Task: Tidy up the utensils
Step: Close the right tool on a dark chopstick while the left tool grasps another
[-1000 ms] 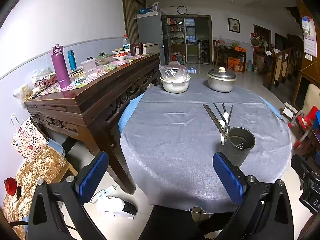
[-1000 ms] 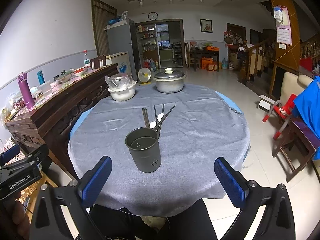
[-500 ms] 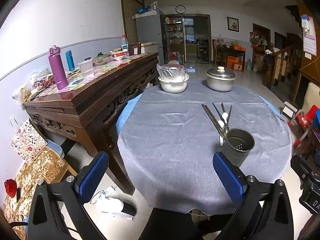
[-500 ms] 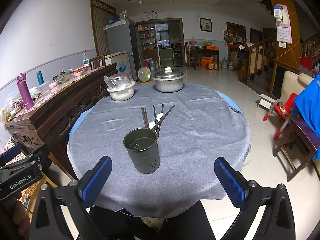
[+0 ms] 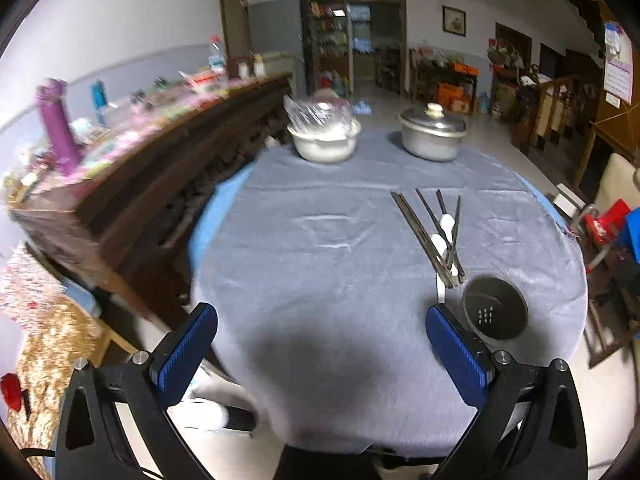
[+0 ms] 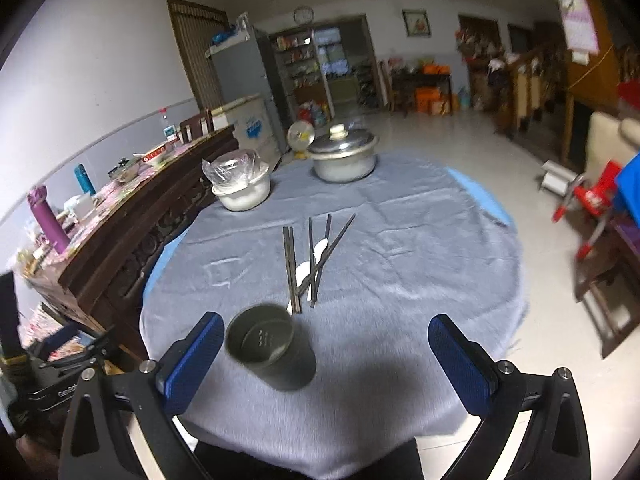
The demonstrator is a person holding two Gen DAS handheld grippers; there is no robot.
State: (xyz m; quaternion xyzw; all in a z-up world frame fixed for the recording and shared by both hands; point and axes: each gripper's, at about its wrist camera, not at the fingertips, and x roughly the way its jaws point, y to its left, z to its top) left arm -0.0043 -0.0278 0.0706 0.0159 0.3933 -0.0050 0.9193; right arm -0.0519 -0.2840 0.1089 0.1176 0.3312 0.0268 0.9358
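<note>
Before you lies a round worktop (image 5: 320, 272) under a grey cloth, in a tiled room with a dark carved sideboard (image 5: 160, 176) along the left wall and a doorway to shelves at the far end. At the far edge stand two vessels — a white bowl (image 5: 322, 142) covered in plastic film and a lidded metal pot (image 5: 432, 136). The utensils (image 5: 436, 228) lie in a loose fan at the centre-right: dark chopsticks crossed over white spoons. Two spoon bowls show clearly; the overlapping chopsticks cannot be counted with certainty. One grey perforated holder (image 6: 270, 350) stands just beside their near ends, empty as far as its visible bottom shows. Items on the sideboard are blurred. Your left hand-held gripper (image 5: 320, 350) and right hand-held gripper (image 6: 326, 360) each hover above the near edge, jaws spread wide — neither grips anything.
</note>
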